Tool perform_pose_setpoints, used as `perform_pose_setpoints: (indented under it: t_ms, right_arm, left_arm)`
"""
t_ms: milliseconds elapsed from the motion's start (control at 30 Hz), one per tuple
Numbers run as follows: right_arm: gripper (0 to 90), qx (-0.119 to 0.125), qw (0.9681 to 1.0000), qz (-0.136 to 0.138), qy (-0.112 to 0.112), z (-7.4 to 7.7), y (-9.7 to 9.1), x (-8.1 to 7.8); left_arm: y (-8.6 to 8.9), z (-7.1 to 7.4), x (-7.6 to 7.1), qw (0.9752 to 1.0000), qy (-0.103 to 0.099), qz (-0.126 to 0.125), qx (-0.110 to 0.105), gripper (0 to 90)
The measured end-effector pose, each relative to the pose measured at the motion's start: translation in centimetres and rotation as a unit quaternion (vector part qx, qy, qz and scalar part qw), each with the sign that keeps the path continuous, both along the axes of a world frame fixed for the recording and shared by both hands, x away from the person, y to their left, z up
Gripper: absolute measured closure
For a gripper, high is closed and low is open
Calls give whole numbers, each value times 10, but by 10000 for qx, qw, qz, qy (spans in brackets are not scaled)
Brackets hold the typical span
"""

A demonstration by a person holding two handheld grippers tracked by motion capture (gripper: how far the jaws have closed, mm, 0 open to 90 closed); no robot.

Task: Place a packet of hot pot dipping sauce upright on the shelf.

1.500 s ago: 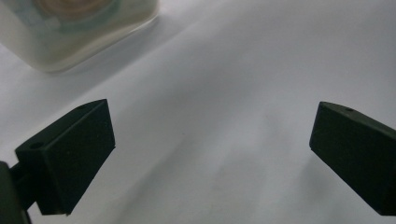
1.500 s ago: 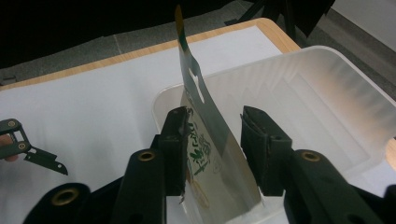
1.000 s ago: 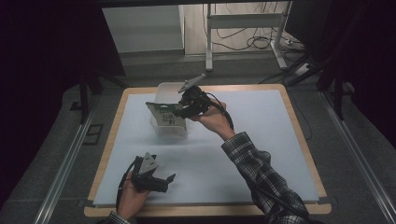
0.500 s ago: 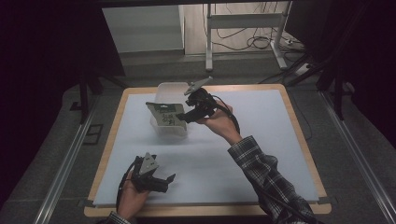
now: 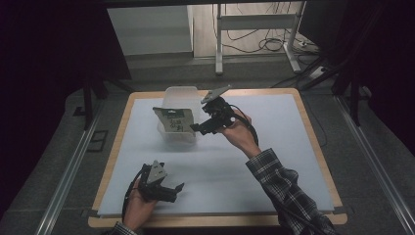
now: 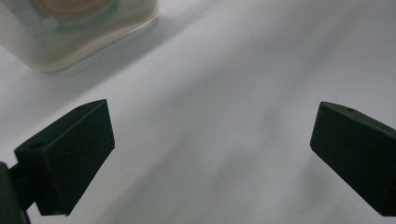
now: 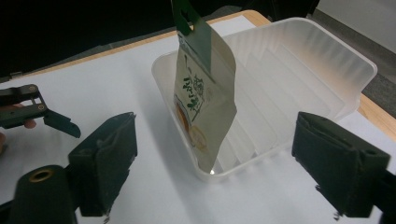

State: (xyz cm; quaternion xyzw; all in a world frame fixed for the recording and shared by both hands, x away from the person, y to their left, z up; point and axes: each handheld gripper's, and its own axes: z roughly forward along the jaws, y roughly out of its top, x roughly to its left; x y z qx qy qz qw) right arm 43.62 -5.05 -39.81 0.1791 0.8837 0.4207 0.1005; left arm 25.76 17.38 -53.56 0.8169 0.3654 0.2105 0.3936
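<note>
The left tool (image 5: 172, 188) rests low on the white desk (image 5: 274, 161) at the near left, jaws wide apart on nothing. Farther back, a green-and-cream snack pouch (image 5: 174, 120) stands tilted in the translucent plastic tub (image 5: 182, 94). Just right of it, the right tool (image 5: 196, 128) has just been opening, jaws apart, pouch free.
</note>
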Motion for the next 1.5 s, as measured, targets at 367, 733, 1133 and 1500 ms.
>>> perform_pose_setpoints:
  t_ms: [367,733,1133,1500]
  right_arm:
    - [78,81,10000,-16,-41,-9,-12,-5]
    - [27,171,9998,-48,105,-17,-32,-10]
    - [0,153,9993,-147,306,-23,-56,-25]
    - [0,261,9988,-261,327,-24,-80,-39]
  left_arm:
    - [0,0,0,10000,-14,-16,1,0]
    - [0,0,0,10000,-25,-23,-8,0]
    - [-1,0,-1,10000,-22,-30,12,0]
    - [-2,0,-1,10000,-18,-18,20,0]
